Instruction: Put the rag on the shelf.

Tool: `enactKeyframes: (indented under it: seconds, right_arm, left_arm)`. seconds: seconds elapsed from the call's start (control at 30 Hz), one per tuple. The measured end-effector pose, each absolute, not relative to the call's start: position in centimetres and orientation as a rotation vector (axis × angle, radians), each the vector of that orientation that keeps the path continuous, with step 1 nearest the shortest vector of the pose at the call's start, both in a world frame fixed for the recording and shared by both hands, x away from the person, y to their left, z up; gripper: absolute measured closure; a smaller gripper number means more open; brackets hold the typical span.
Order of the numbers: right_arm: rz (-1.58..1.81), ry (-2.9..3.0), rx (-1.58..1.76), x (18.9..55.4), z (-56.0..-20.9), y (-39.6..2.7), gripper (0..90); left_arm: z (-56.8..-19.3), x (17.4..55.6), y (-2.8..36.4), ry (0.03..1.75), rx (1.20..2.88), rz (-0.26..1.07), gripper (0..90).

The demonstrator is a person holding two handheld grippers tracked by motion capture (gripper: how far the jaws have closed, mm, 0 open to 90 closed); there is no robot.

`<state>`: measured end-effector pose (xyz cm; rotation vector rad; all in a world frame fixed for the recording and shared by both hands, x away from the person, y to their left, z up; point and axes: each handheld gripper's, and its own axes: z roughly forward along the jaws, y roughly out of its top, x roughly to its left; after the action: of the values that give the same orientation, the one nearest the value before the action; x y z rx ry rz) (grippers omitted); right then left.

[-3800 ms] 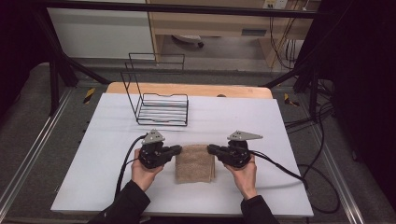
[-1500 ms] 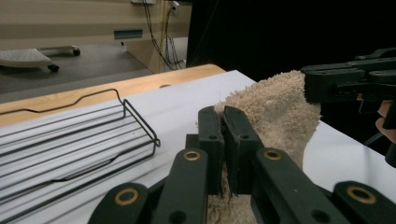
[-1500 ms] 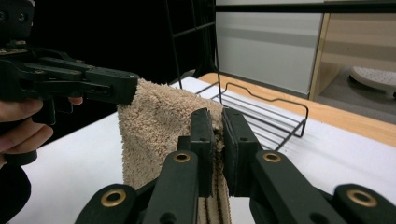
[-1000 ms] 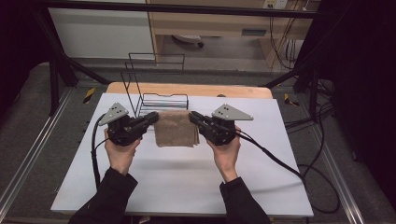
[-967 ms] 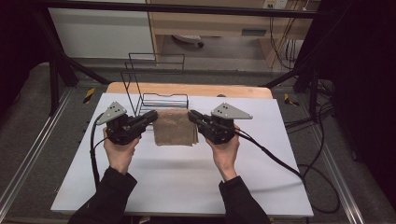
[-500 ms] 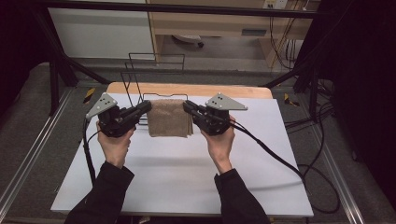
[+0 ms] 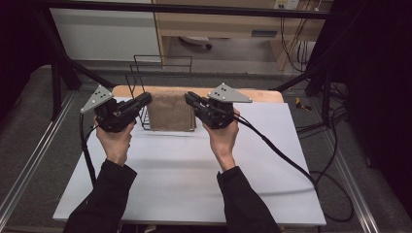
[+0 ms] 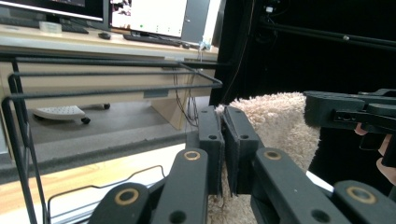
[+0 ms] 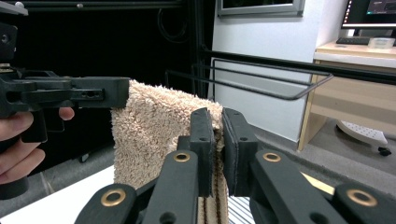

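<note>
White tabletop (image 7: 194, 165) carries a wire rack (image 7: 145, 92). Left tool (image 7: 145, 100) and right tool (image 7: 190, 98) each clamp a corner of the beige towel (image 7: 170, 111), hanging above it.

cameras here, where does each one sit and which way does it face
High view: above the person's side, facing forward and down on the white table; forearms, both hands.
Left gripper view: on the left gripper, along its jaws toward the wire rack.
Right gripper view: on the right gripper, facing the left gripper.
Shared: the folded beige towel, pinched at both ends.
</note>
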<state>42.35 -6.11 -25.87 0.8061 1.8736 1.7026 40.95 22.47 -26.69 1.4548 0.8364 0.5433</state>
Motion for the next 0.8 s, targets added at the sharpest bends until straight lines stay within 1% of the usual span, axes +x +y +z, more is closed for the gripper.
enactKeyframes:
  seconds: [0.8]
  right_arm:
    - [1.712,1.823,0.774,44.8,-22.7,-4.1,83.5]
  left_arm:
    - [-23.8,43.3,24.0,0.836,1.386,0.589,85.8]
